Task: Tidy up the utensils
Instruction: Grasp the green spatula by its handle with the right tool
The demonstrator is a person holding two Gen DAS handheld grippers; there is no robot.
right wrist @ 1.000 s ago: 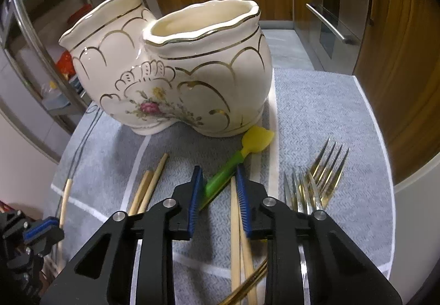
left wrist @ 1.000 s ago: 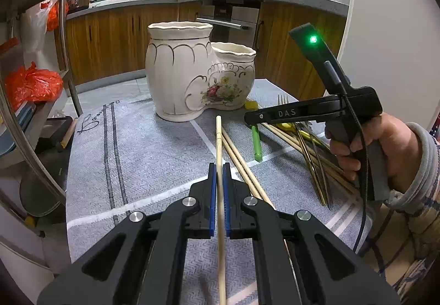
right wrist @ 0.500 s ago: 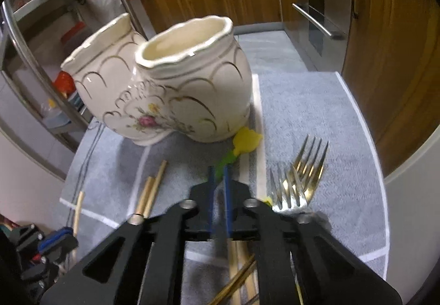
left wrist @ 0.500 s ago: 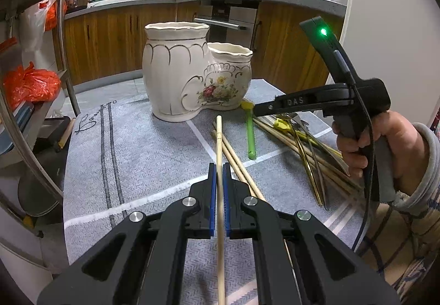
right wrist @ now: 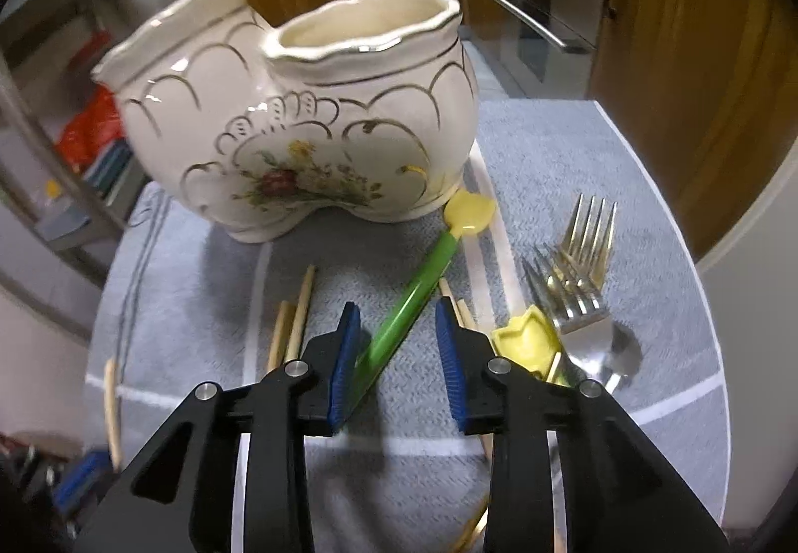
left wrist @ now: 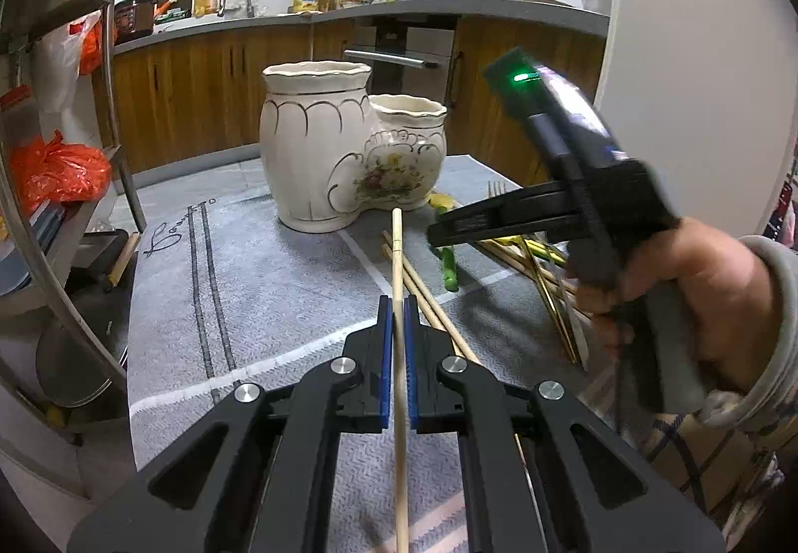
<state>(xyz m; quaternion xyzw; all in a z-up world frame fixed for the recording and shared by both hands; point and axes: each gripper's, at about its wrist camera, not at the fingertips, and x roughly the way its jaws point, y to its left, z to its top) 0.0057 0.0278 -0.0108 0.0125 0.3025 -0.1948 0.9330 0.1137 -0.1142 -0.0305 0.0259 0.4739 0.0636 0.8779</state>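
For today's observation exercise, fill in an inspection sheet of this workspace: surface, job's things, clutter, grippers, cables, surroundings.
Surface: grey striped cloth over the table.
Job's things: cream two-pot holder, both pots look empty; loose chopsticks, forks and a green-handled utensil lying on the cloth.
Clutter: nothing seen on the cloth.
Grippers: left gripper shut on one chopstick; right gripper opening, green handle between its jaws, pads apart from it.
Cables: black cable hanging from the right gripper.
Surroundings: wooden cabinets, oven, metal rack with orange bags.
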